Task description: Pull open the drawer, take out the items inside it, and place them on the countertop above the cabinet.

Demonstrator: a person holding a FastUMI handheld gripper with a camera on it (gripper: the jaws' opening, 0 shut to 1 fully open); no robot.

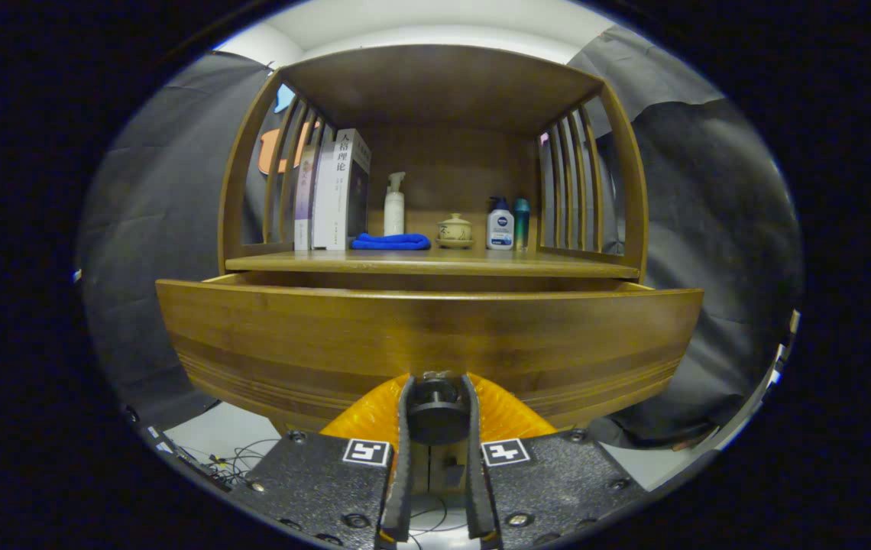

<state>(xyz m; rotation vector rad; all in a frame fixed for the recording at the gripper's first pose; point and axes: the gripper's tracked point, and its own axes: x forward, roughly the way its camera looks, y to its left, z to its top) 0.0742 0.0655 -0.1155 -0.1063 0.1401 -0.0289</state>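
Observation:
The wooden cabinet's drawer front (428,336) bulges toward me and stands pulled out a little from under the countertop (435,263). Its dark round knob (438,409) sits between my two black fingers (403,428), and my gripper (438,386) is shut on it. The drawer's inside is hidden behind its front panel. On the countertop stand books (332,191), a folded blue cloth (391,241), a white pump bottle (394,205), a small lidded ceramic jar (454,229), a white lotion bottle (500,224) and a teal tube (521,223).
Slatted wooden side walls (569,183) and a wooden roof close in the countertop shelf. Black cloth hangs on both sides of the cabinet. Cables (241,458) lie on the pale floor below the drawer to the left.

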